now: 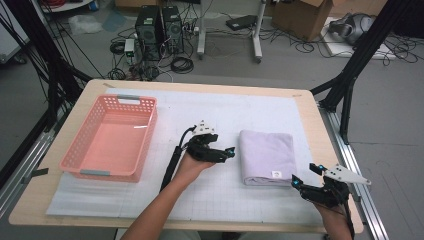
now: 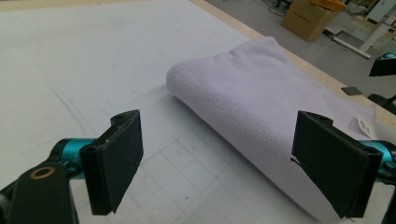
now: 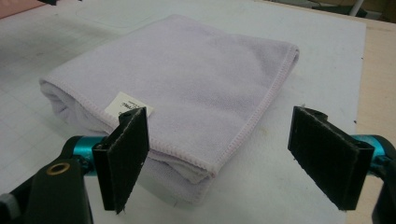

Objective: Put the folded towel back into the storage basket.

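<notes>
Nearest the lens in the right gripper view, the right gripper has its jaws spread wide with nothing between them, poised over the near corner of a folded lilac microfibre towel. One jaw stands in front of the towel's stitched hem, right by a small white care label; the label bears dark print, too small and blurred to read. The other jaw hangs over the bare white gridded mat just beside the towel's edge.

The left gripper is likewise released, jaws wide apart, one over the mat and one at the towel's rounded folded edge, not gripping it.

In the high view the towel lies on the mat at the right-hand middle of the bench, between the left gripper at its left side and the right gripper at its near right corner. A pink plastic basket stands well apart at the bench's left side.
</notes>
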Tool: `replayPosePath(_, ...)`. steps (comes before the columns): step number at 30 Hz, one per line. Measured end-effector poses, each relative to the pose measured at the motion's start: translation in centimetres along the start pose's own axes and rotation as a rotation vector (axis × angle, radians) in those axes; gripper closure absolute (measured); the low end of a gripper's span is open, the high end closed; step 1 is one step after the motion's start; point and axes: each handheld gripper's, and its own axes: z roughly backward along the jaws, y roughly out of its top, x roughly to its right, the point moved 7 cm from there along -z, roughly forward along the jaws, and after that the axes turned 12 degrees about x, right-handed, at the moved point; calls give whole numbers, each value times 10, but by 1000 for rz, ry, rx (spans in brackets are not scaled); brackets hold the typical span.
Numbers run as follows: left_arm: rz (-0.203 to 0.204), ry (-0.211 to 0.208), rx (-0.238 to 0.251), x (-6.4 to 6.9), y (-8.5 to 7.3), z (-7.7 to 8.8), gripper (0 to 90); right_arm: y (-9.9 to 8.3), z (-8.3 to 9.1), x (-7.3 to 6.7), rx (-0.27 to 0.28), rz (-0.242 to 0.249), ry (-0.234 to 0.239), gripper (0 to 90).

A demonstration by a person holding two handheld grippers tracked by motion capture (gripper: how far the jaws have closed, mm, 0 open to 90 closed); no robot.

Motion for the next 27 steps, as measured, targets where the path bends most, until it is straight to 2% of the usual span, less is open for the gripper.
replayPosePath(2,23,-8,-6,3,-2,-8,172,0,0,0,-1,-2,1,194)
replayPosePath(3,23,-8,-6,3,-2,-8,176,0,0,0,-2,-3,2,194)
replayPosePath(4,20,-13,-34,5,-5,-15,184,0,0,0,-1,-5,4,194)
replayPosePath(6,30,-13,-49,7,-8,-22,224,0,-1,0,0,-4,7,193)
replayPosePath(10,36,-12,-76,12,-12,-35,223,-1,-2,-1,-7,-10,11,194)
replayPosePath(12,55,-6,-89,13,-14,-41,222,-1,-2,-1,-6,-10,11,193)
replayPosePath(17,82,5,-123,15,-21,-53,209,-1,-2,-1,-6,-14,12,193)
replayPosePath(20,100,-3,-140,19,-23,-58,209,-1,-2,-1,-7,-10,14,193)
replayPosePath(27,118,2,-204,25,-35,-73,209,0,-3,-2,-5,-13,19,194)
